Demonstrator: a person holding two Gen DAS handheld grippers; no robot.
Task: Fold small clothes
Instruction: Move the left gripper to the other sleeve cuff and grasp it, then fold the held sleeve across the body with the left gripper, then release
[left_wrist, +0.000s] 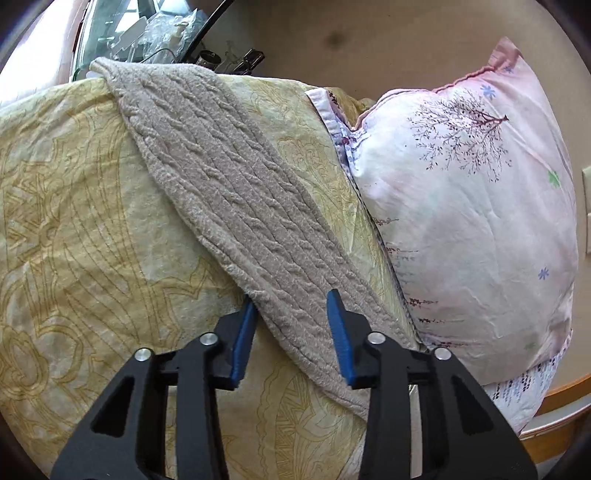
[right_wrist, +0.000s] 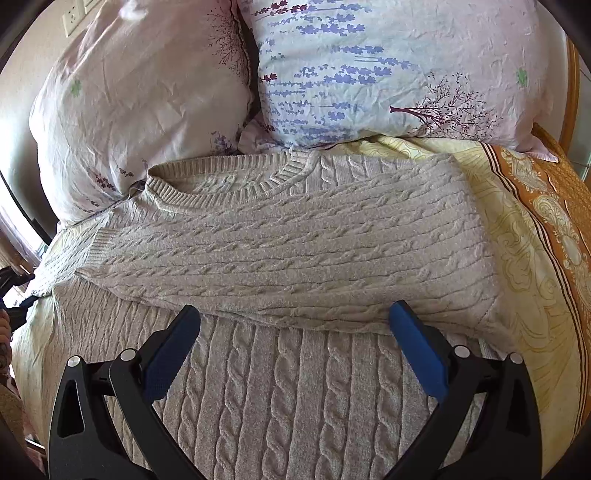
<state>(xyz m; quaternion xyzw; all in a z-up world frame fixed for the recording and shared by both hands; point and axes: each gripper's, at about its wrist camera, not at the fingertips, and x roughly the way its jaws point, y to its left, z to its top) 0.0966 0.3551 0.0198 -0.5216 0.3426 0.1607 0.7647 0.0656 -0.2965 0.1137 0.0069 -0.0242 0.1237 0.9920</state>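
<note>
Sweater (right_wrist: 295, 236) is flat on the bed (right_wrist: 532, 236) below the pillows, one sleeve (left_wrist: 236, 192) stretched out. Our left tool (left_wrist: 293, 314) straddles the cuff but isn't pinching yet; right tool (right_wrist: 295, 317) is wide open, nothing held, prob ready to fold.

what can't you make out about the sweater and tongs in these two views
- Left wrist view: the beige cable-knit sweater's sleeve; its end is hidden behind the left tongs, so pad contact is unclear.
- Right wrist view: the sweater's hem, cut off by the bottom edge behind the open right tongs.
</note>
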